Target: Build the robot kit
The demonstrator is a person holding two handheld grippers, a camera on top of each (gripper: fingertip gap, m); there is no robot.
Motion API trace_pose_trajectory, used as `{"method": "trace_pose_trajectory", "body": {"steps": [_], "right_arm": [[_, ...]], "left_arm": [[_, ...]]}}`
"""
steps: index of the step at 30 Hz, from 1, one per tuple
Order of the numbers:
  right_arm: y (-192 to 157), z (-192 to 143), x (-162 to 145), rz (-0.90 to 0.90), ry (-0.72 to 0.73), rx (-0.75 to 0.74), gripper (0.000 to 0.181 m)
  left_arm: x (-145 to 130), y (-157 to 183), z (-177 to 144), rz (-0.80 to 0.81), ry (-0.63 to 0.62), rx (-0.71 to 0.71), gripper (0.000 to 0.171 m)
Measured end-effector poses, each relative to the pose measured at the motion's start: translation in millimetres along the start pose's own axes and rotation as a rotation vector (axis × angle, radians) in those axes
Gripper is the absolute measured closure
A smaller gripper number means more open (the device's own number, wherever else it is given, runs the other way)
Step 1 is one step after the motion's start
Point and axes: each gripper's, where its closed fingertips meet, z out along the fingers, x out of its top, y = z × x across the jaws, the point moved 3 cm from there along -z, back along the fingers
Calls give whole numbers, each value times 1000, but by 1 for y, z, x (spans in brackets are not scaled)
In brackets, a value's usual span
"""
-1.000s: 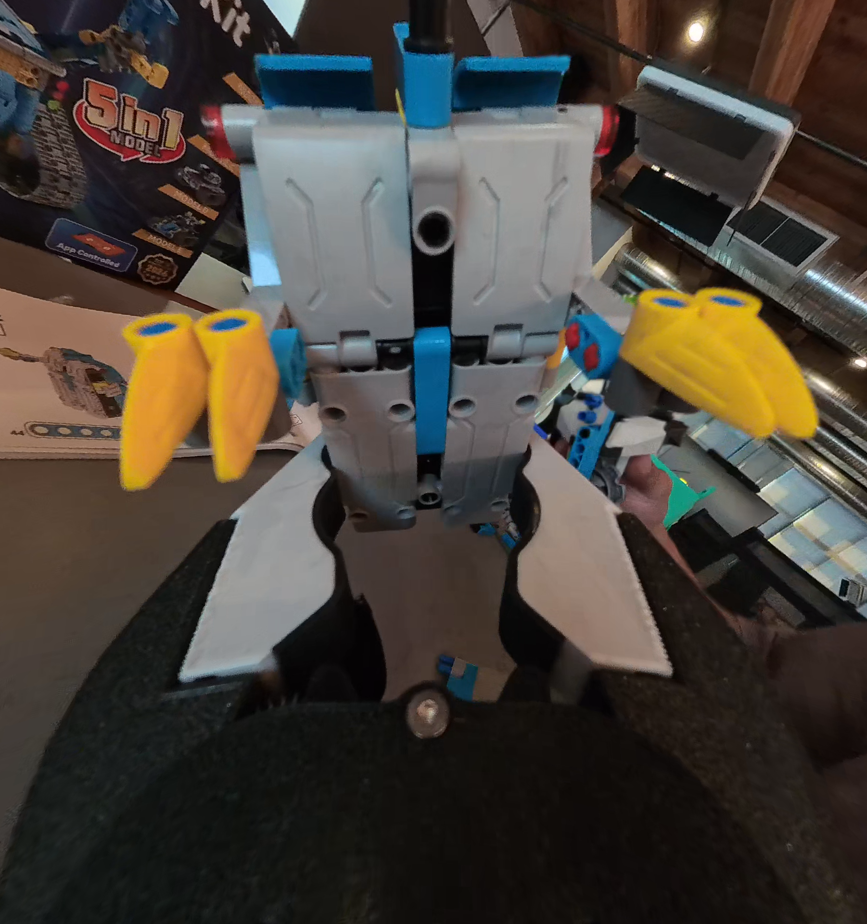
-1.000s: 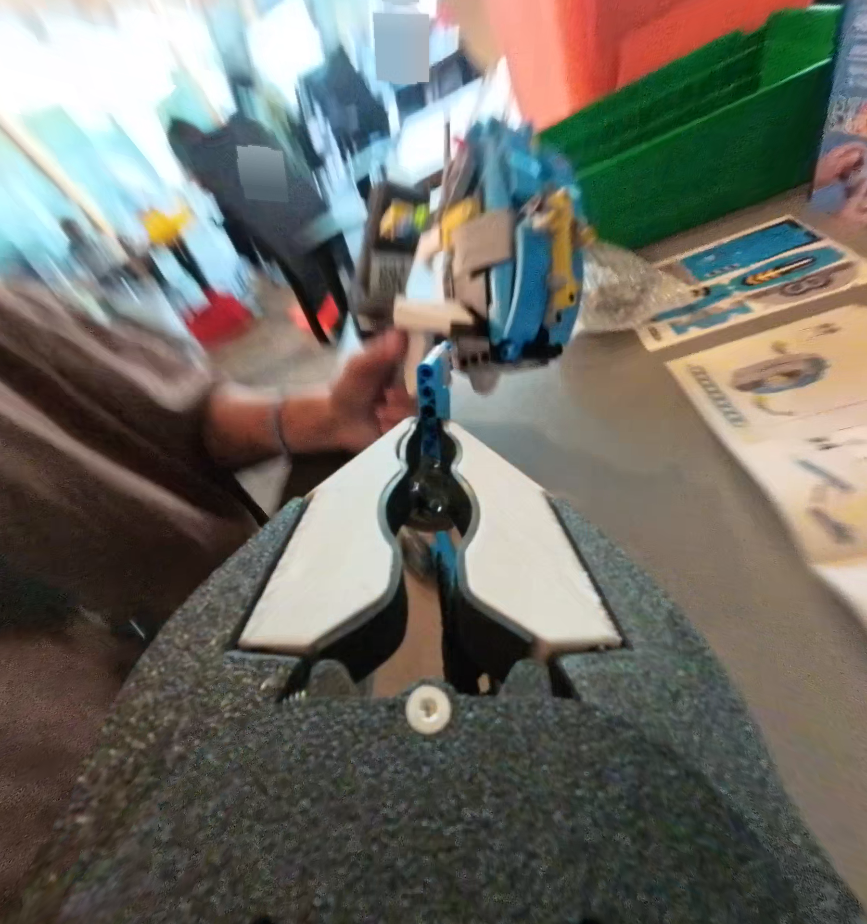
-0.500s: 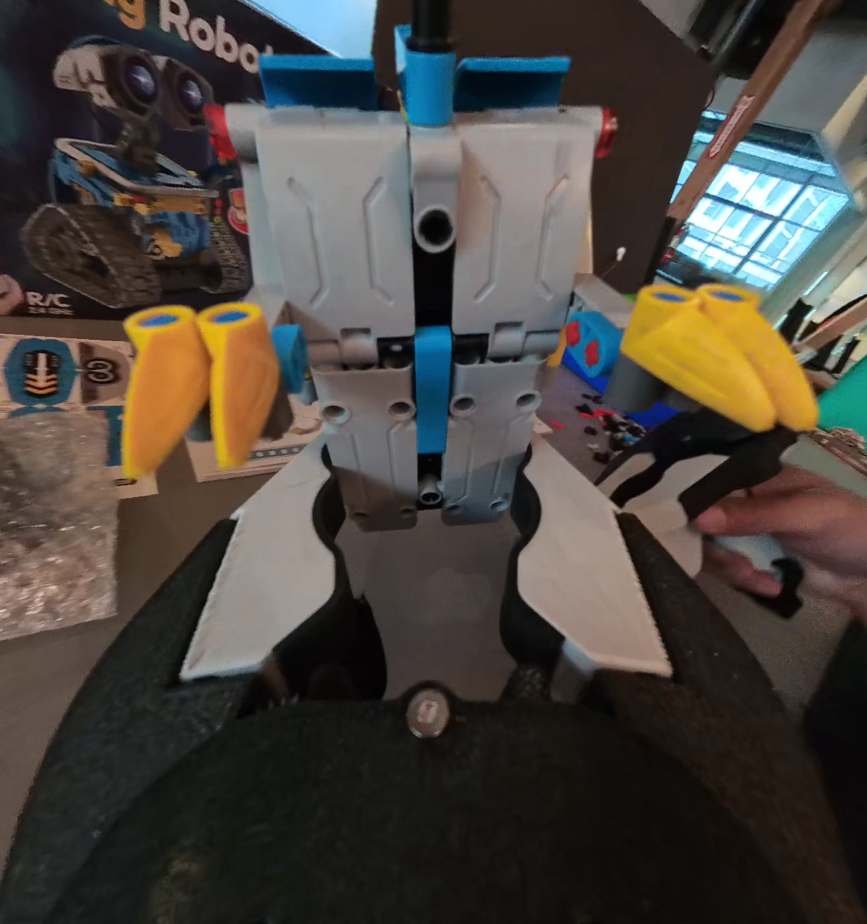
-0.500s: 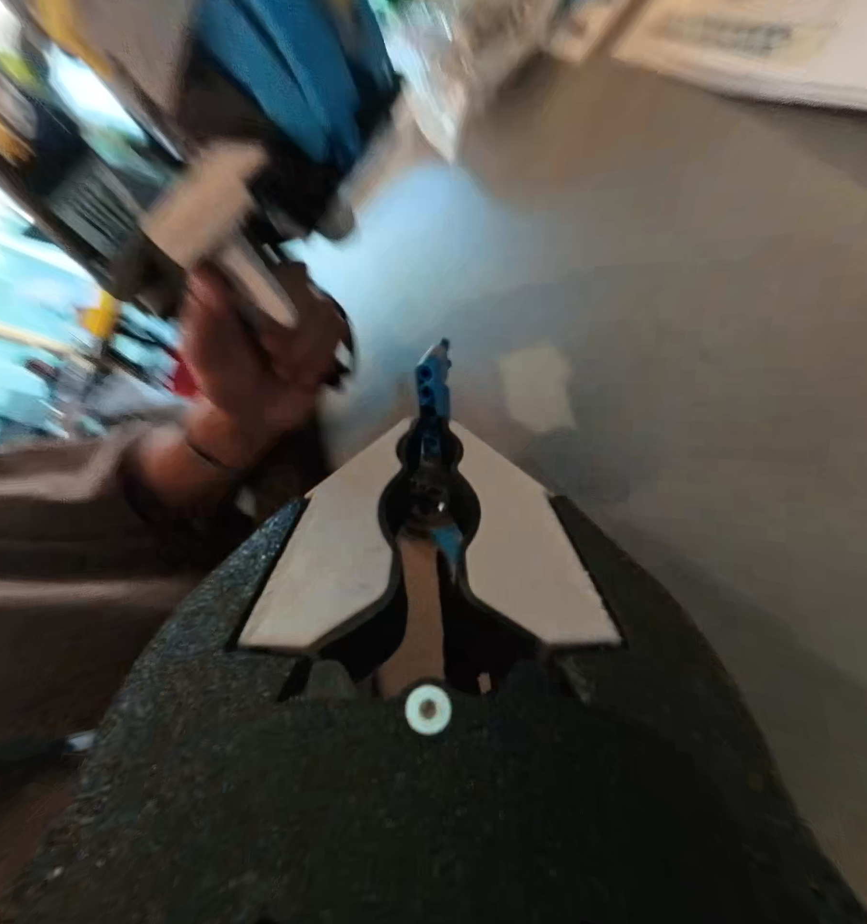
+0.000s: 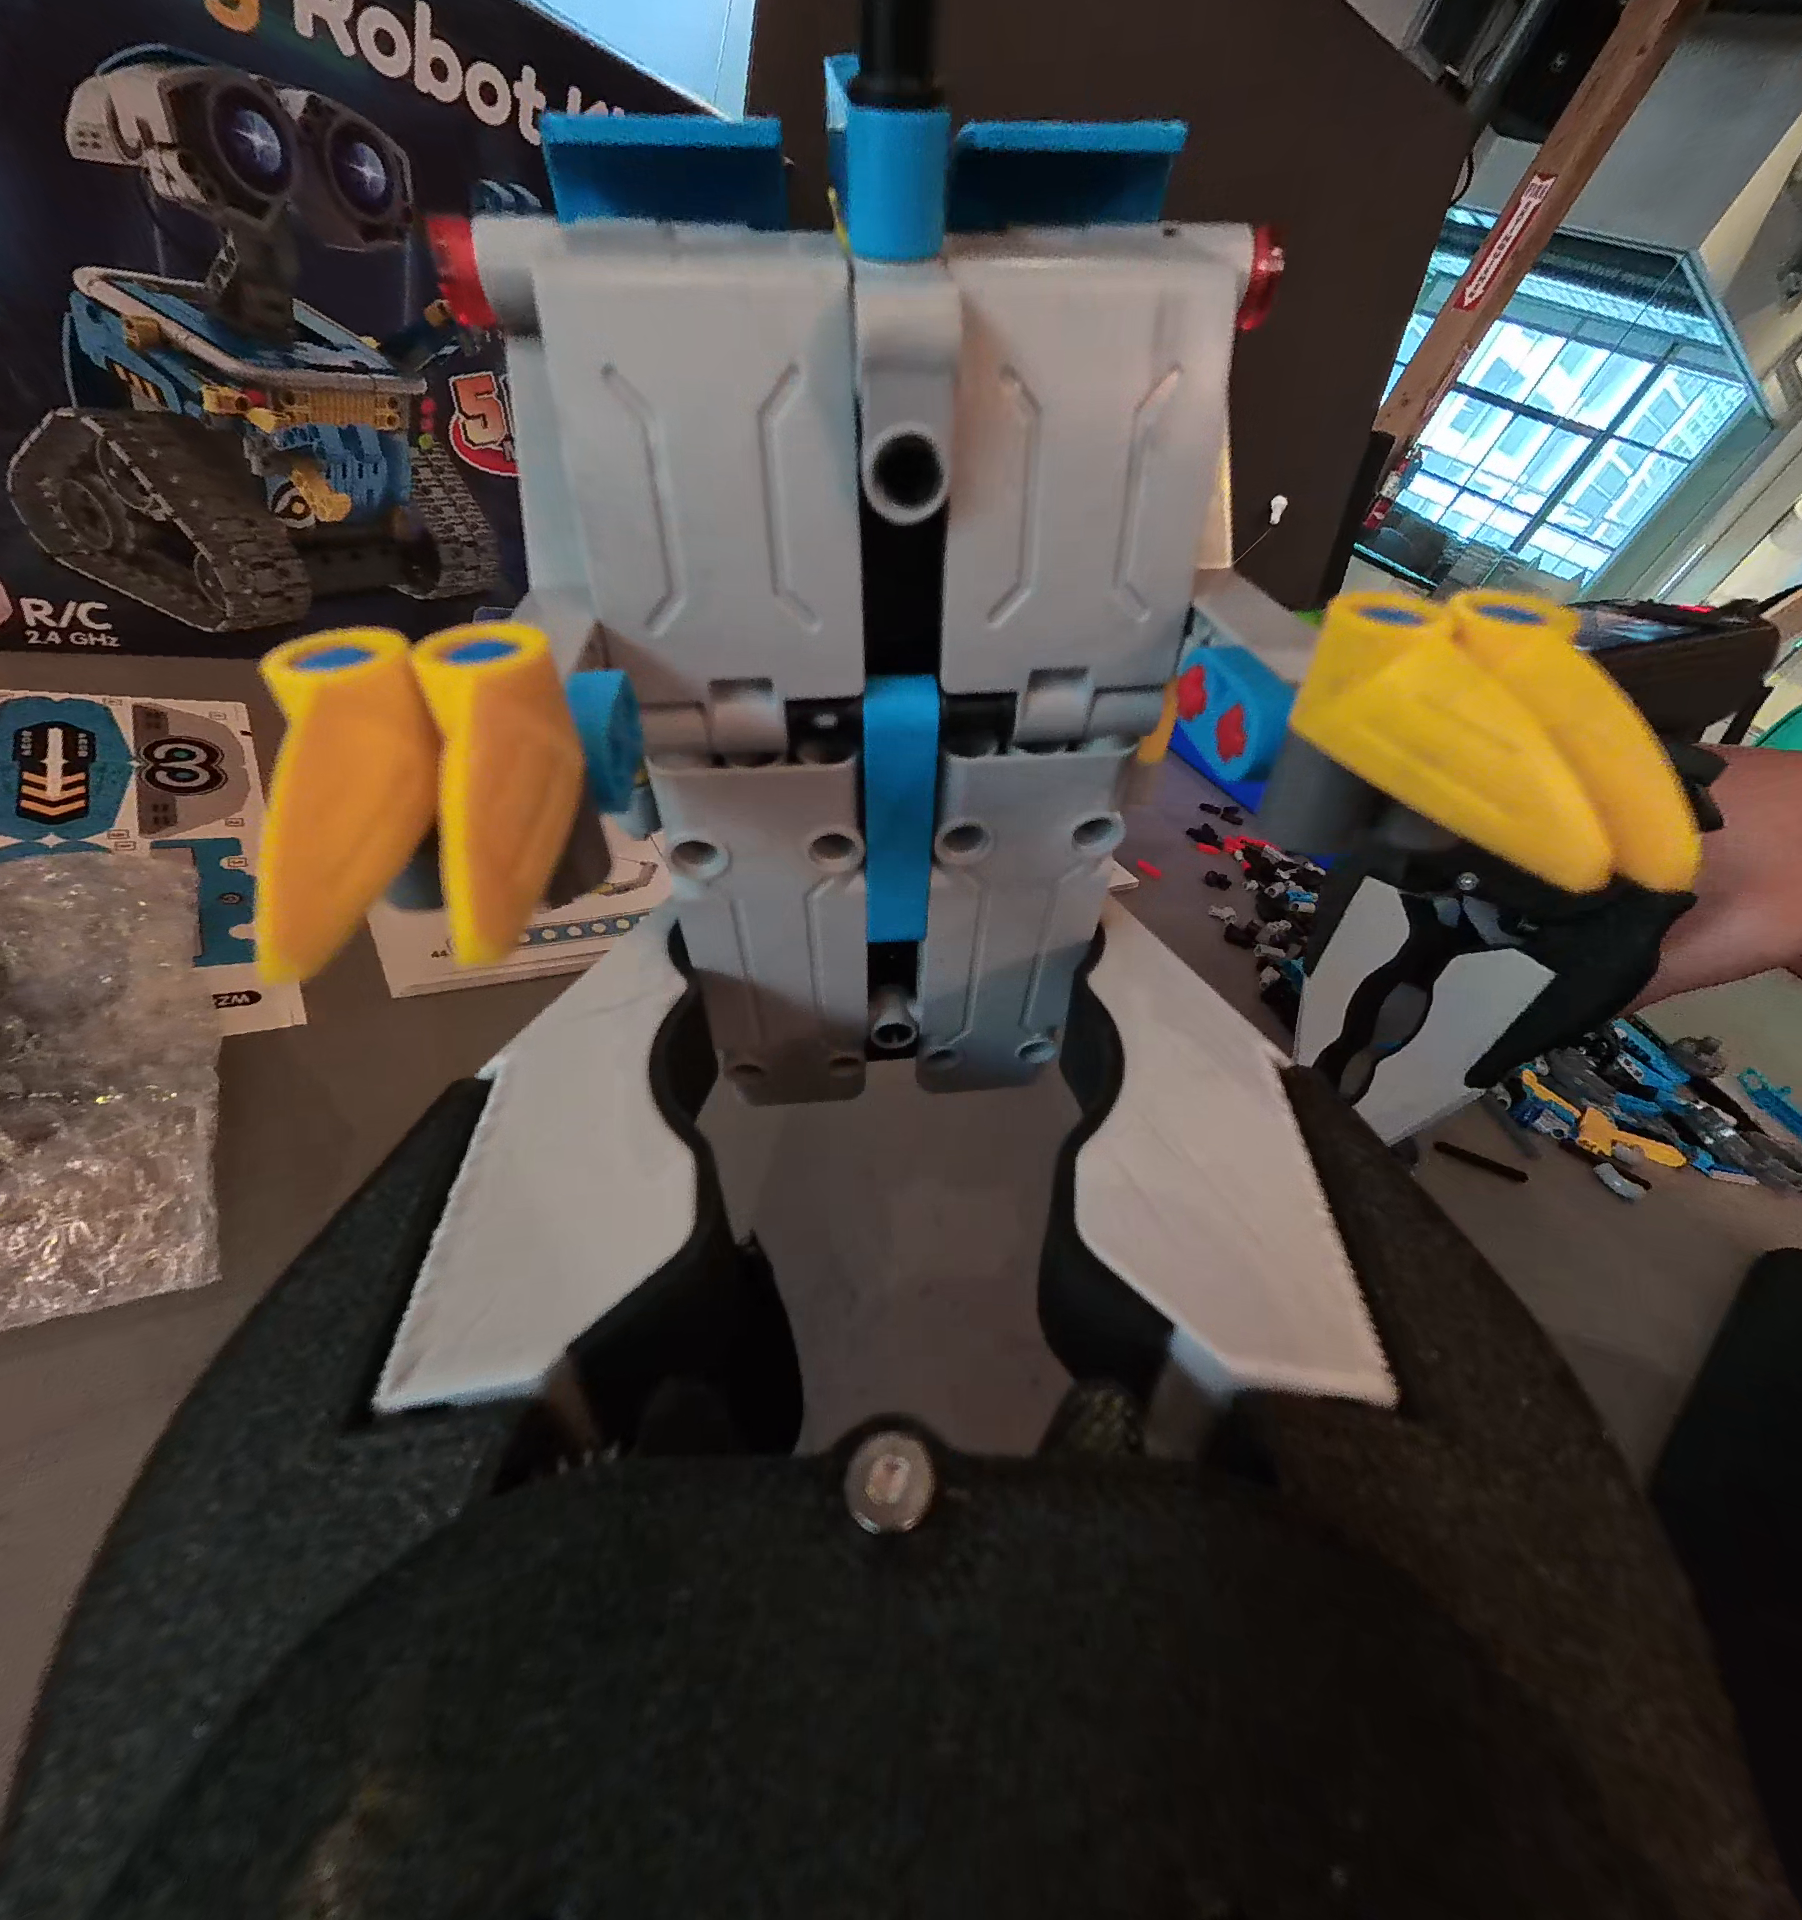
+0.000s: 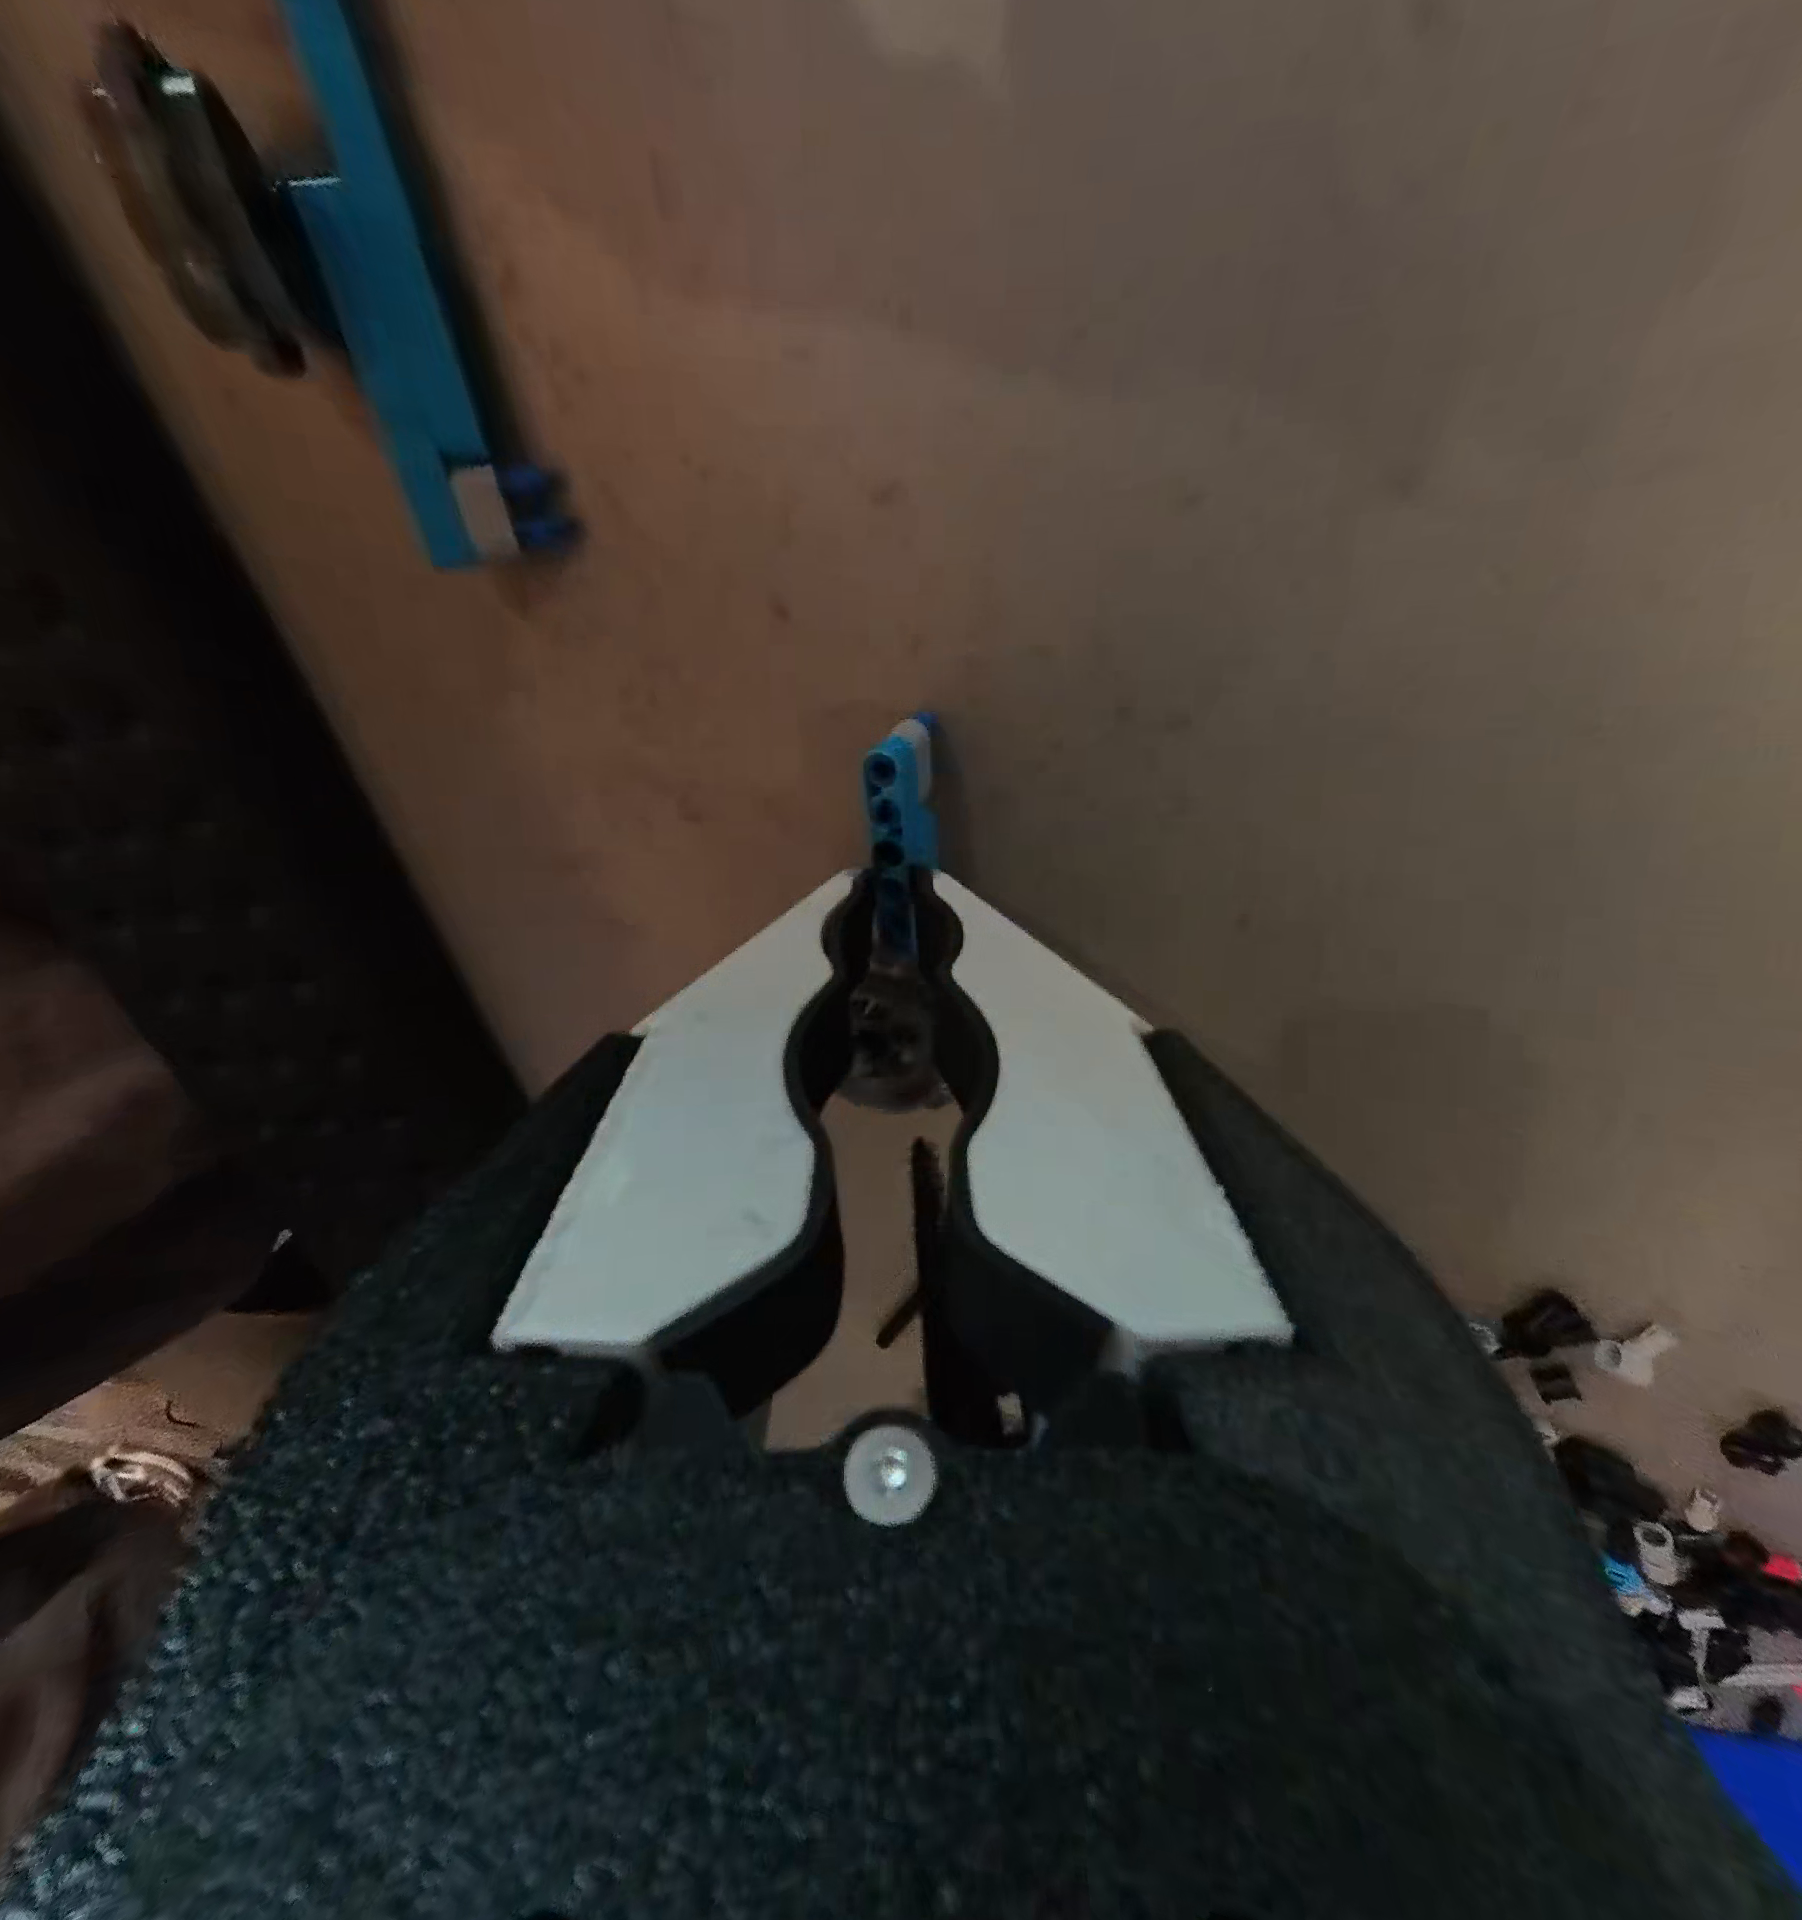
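Observation:
My left gripper (image 5: 881, 997) is shut on the lower body of a grey and blue brick-built robot model (image 5: 731, 499) and holds it upright above the table. The model has yellow claws on its left (image 5: 409, 800) and right (image 5: 1499, 748). My right gripper (image 6: 892, 883) is shut on a small blue beam (image 6: 902, 805) that sticks out past its tips, close above the table (image 6: 1292, 520). The right gripper also shows in the left wrist view (image 5: 1396, 1101), pointing down, held by a hand (image 5: 1770, 883) behind the right claw.
A dark kit box (image 5: 201, 364) stands at the back left, with a sticker sheet (image 5: 97, 769), a booklet (image 5: 481, 956) and bubble wrap (image 5: 55, 1091) before it. Loose parts lie at right (image 5: 1655, 1101) (image 6: 1707, 1558). A long blue beam (image 6: 398, 312) lies near the table's edge. The grippers' ends are close to 20 centimetres from one another.
My right gripper has swung away from the model and down toward the table, still holding the blue beam. My left gripper has tilted from facing the ceiling to level, model unchanged.

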Motion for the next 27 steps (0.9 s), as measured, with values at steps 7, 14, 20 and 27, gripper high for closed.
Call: {"method": "trace_pose_trajectory", "body": {"steps": [7,14,20,27], "right_arm": [[3,2,5,-63,17,-86,163],[-4,4,18,-72,146,-8,164],[-5,-5,24,-136,228,20,153],[1,12,21,-173,146,281,153]], "left_arm": [[-1,0,1,-21,-5,-16,105],[-1,1,1,-18,-8,-21,105],[-3,3,2,-18,-16,-34,105],[-3,9,3,5,-20,-61,105]]}}
